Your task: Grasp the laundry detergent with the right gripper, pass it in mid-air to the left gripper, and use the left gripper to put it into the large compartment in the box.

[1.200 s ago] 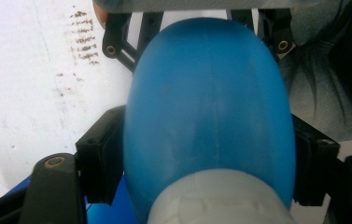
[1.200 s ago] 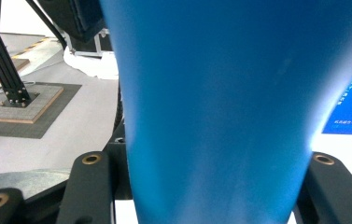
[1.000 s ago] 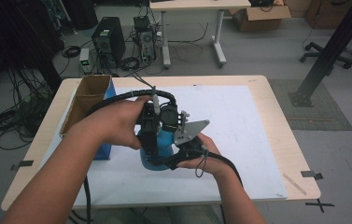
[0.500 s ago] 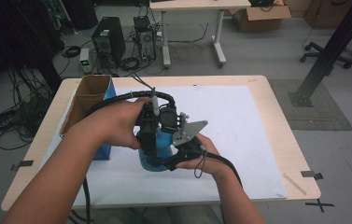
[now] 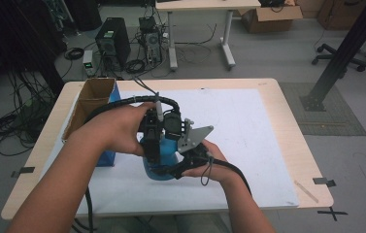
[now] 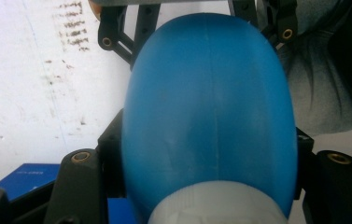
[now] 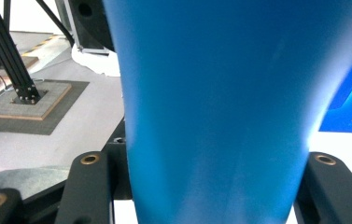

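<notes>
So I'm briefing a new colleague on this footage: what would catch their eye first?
The blue bottle near the table's middle, clamped by both the left gripper and the right gripper. Its white cap sits between the left jaws. An open cardboard box stands at the table's left.

The open cardboard box point(image 5: 93, 99) and the blue box point(image 5: 108, 158) just beside it obstruct the left side of the tabletop point(image 5: 287, 145). The white mat point(image 5: 248, 126) to the right of the blue bottle point(image 5: 163, 150) is unobstructed up to the far and right edges.
</notes>
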Motion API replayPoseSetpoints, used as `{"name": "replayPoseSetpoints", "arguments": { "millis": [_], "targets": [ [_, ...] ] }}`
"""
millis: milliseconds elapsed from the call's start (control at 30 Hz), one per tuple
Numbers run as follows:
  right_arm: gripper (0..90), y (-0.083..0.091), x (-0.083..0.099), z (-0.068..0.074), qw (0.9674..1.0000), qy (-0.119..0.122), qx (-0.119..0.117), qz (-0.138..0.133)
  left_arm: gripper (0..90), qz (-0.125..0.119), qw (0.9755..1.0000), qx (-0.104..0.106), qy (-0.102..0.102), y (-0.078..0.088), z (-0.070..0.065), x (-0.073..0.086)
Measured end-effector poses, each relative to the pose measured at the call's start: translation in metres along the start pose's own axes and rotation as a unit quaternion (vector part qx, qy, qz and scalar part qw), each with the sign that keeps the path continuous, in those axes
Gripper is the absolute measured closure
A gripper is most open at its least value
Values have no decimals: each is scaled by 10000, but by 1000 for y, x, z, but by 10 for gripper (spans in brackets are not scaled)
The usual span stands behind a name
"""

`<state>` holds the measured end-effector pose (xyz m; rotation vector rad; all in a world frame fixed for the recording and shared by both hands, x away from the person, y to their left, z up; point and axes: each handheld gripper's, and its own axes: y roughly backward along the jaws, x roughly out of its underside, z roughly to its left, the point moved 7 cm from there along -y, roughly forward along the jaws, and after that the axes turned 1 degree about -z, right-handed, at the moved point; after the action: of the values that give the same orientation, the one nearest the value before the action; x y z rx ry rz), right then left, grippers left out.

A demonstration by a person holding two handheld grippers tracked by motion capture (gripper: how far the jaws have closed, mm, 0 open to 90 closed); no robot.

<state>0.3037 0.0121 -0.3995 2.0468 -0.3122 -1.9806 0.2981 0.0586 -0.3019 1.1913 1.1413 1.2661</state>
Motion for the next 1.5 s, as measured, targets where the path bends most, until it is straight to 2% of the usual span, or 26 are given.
{"name": "replayPoseSetpoints", "arguments": {
  "millis": [133, 333, 633, 867, 967, 1067, 1167, 1233, 1267, 1500],
  "targets": [
    [427, 1, -2, 0, 9999, -63, 40, -80, 392, -45, 10000, 10, 23, 3, 0, 0],
    [324, 0, 0, 1, 9999, -157, 2, -40, 392, -42, 10000, -28, 23, 6, 1, 0],
    [176, 7, 0, -3, 9993, -290, 85, -202, 392, 23, 9999, -38, 100, 8, 1, 2],
    [113, 12, 2, -6, 9989, -403, 103, -224, 391, 49, 9999, -88, 122, 10, 2, 1],
    [58, 15, 3, -7, 9986, -461, 139, -239, 391, 62, 9999, -80, 107, 10, 1, -1],
    [8, 17, 2, -6, 9982, -524, 53, -282, 391, 72, 9999, -81, 96, 10, 2, -2],
    [4, 19, 2, -4, 9980, -566, -49, -275, 390, 92, 9999, -88, 84, 11, 2, -4],
    [4, 22, 2, -3, 9979, -586, -31, -257, 390, 98, 9999, -94, 90, 13, 2, -4],
    [4, 24, 2, -3, 9979, -593, -35, -246, 390, 97, 9999, -82, 109, 14, 3, -4],
    [4, 55, 1, -2, 9982, -498, 127, -318, 389, 161, 9980, 135, 595, 22, 6, 0]
  ]
}}
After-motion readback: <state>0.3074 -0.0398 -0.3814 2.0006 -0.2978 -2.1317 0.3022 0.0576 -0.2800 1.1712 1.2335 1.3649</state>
